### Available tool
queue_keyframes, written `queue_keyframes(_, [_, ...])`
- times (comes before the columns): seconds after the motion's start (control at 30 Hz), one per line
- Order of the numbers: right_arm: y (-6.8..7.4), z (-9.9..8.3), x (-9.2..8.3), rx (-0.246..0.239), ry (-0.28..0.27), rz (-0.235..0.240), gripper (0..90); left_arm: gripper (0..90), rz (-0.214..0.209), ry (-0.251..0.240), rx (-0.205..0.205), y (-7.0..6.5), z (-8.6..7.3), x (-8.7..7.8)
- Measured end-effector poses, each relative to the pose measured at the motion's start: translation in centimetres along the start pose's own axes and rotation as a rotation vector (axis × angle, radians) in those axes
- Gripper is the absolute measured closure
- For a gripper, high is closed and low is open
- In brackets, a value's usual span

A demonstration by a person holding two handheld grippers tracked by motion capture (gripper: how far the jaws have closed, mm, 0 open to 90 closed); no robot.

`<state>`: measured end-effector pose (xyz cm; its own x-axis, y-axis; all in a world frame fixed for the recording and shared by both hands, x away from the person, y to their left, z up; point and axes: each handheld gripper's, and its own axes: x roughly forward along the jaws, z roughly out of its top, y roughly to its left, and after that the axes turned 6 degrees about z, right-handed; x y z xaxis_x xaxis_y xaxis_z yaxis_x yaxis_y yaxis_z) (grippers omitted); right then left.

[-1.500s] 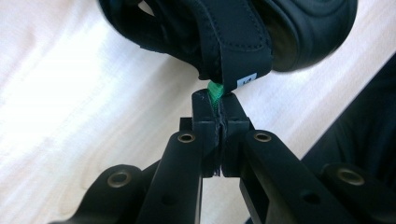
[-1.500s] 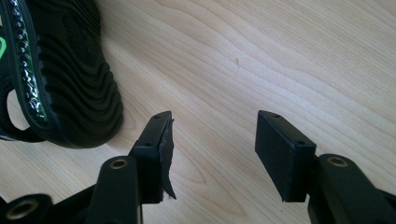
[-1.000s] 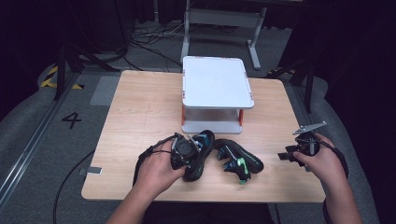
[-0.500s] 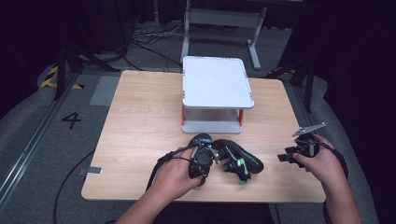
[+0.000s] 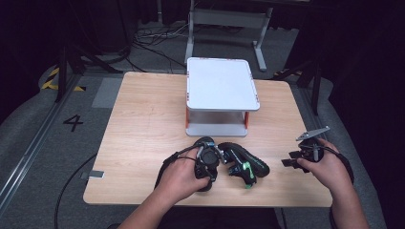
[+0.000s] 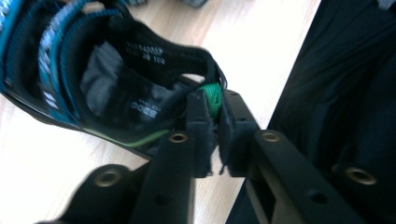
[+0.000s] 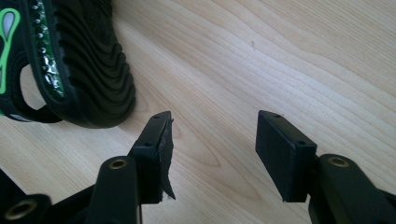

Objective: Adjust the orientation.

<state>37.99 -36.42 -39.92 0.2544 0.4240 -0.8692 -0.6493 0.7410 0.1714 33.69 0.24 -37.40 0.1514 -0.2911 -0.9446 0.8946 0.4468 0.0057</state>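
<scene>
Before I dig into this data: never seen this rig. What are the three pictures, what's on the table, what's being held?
No robot here: a person holds a two-jaw hand gripper in each hand.

The high view looks down on a light wooden table. The other two pictures come from cameras riding on each gripper, looking along its black jaws.

On the table stand a white two-tier shelf with orange posts and, nearer the person, black sandals with green and blue trim.

The left gripper has its jaws pinched on a green bit at a sandal's heel strap. The right gripper hangs open over bare wood, holding nothing, beside a sandal's ridged black sole.
</scene>
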Motion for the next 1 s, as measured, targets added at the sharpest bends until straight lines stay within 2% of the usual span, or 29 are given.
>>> queue_keyframes(0.07, [0.3,0.0,-0.1,-0.016,-0.004,-0.002,47.0,75.4,0.001,-0.024,-0.016,0.3,-0.2,-0.8])
queue_keyframes(0.13, [0.5,0.0,-0.2,-0.024,-0.002,-0.002,46.9,64.6,0.018,-0.064,-0.04,0.8,-0.7,-1.8])
queue_keyframes(0.17, [0.7,0.0,-0.3,-0.03,-0.004,-0.006,46.9,64.7,0.026,-0.072,-0.063,1.3,-1.0,-2.5])
queue_keyframes(0.23, [0.9,0.0,-0.4,-0.036,-0.007,-0.007,46.9,58.2,0.033,-0.074,-0.071,1.6,-1.2,-2.9])
queue_keyframes(0.27, [1.1,0.0,-0.4,-0.036,-0.008,-0.008,46.9,58.2,0.064,-0.09,-0.105,2.2,-1.7,-3.7])
queue_keyframes(0.33, [1.5,0.0,-0.5,-0.05,-0.007,-0.009,46.7,47.2,0.097,-0.113,-0.15,3.1,-2.4,-4.5])
queue_keyframes(0.37, [1.5,0.0,-0.5,-0.05,-0.007,-0.009,46.7,47.2,0.111,-0.113,-0.162,3.5,-2.7,-4.8])
queue_keyframes(0.43, [1.7,-0.1,-0.6,-0.051,-0.008,-0.013,46.6,39.3,0.184,-0.113,-0.205,4.4,-3.4,-5.5])
queue_keyframes(0.57, [2.1,-0.3,-0.8,-0.053,-0.007,-0.022,46.3,35.7,0.242,-0.075,-0.281,6.4,-4.9,-5.9])
queue_keyframes(0.63, [2.3,-0.4,-0.8,-0.056,-0.006,-0.022,45.9,33.2,0.274,-0.017,-0.32,7.8,-6.0,-5.7])
queue_keyframes(0.7, [2.5,-0.3,-0.8,-0.067,-0.006,-0.023,45.1,31.2,0.285,0.027,-0.359,8.9,-7.0,-5.2])
queue_keyframes(0.87, [3.0,0.1,-0.8,-0.086,-0.009,-0.031,41.2,27.5,0.289,0.115,-0.409,10.9,-9.2,-3.5])
queue_keyframes(0.93, [3.3,0.4,-0.8,-0.095,-0.008,-0.036,39.9,27.2,0.281,0.139,-0.423,11.3,-9.7,-2.9])
queue_keyframes(1.0, [3.9,0.7,-0.6,-0.112,-0.002,-0.038,39.1,27.2,0.252,0.154,-0.419,11.7,-10.3,-2.1])
